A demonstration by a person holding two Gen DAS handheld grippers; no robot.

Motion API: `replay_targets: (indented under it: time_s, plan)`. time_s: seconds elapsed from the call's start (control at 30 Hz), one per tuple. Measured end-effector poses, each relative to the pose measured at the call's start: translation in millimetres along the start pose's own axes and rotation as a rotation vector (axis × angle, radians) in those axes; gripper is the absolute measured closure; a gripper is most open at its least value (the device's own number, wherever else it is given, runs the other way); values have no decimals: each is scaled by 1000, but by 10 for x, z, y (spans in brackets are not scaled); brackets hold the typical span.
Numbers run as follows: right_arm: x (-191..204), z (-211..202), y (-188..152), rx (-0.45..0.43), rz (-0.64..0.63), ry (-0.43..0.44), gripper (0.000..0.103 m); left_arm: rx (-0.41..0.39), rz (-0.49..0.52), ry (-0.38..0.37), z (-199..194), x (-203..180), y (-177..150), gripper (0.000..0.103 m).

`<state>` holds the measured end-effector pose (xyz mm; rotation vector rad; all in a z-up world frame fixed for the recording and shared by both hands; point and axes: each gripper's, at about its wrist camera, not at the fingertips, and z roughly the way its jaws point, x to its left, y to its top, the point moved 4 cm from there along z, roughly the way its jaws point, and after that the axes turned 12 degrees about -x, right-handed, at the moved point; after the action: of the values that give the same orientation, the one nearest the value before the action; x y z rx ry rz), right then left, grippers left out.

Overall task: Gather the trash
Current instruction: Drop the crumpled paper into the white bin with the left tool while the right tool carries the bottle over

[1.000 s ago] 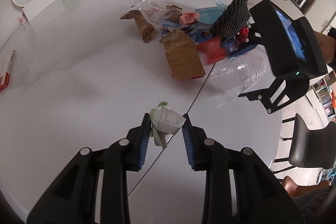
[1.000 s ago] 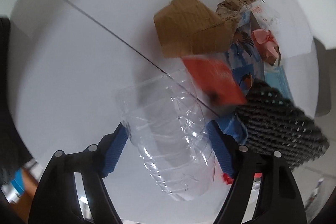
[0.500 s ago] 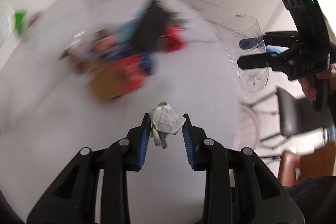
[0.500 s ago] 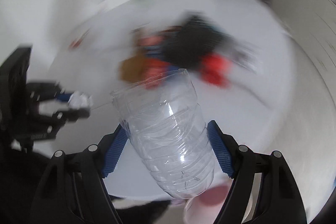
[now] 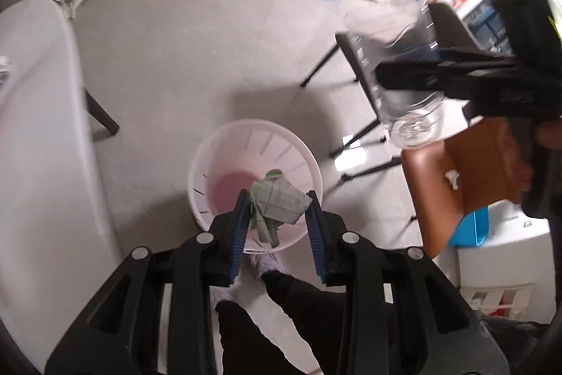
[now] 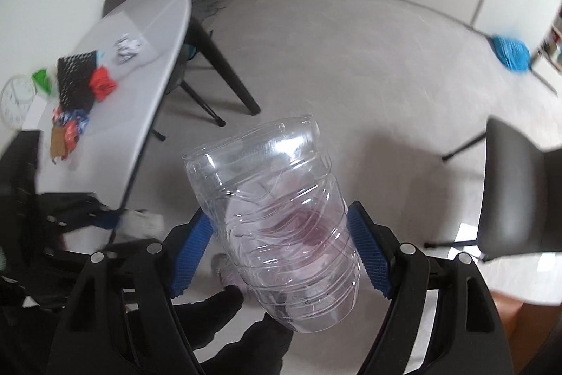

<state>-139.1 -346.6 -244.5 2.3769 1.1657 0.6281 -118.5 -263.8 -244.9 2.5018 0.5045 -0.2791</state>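
The left wrist view looked straight down at a white bin (image 5: 224,157) on the gray floor. The right wrist view did not show the bin clearly. It showed other things instead: a white table (image 6: 147,34) far to the left with leftover trash (image 6: 82,86) on it, and a round clock (image 6: 17,99) at its edge.

The left gripper (image 5: 279,224) was closed on a crumpled paper wad (image 5: 277,202). Both blue pads (image 5: 239,231) pressed its sides. The wad hung right above the open bin. The bin had slits in its wall and a pink bottom. I could not see any trash lying inside it.

The right gripper (image 6: 281,255) was opened wide and squeezed a clear plastic bottle piece (image 6: 277,217) between its pads. The cut, open end pointed up and away from the gripper, and the closed bottom pointed back toward the person. Its long side ran along the fingers, tipped a little to the left. In the left wrist view the bottle piece (image 5: 404,115) was blurry, up in the air to the right of the bin.

A black chair (image 6: 509,192) stood at the right, and a blue mop (image 6: 509,53) lay far back.
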Motion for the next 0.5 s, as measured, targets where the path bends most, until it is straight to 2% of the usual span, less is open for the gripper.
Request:
replay_targets:
  time_s: [0.03,0.13,0.27,0.33,0.43,0.47,0.5]
  plan:
    - [-103,-13,-43,4,12,2,25,16,-4,8,97,-35,-6,57]
    - [-162,101,-67,27,31,14,25,16,-26,27,213,-119,8,37]
    - [-177,194,-94,48,35,51,25,17,-58,60,168,-112,57,32]
    - [-226,178,-143,55,24,70,24,6,-70,96,133,-117,107,24]
    - [-141,260,-211,70,7,96,23,-46,-116,161,-157,3,146,21]
    - [-109,288,-230,78,2,104,21,-65,-141,186,-298,64,158,20]
    - [-62,326,-245,88,-5,110,12,-78,-160,209,-398,99,152,17]
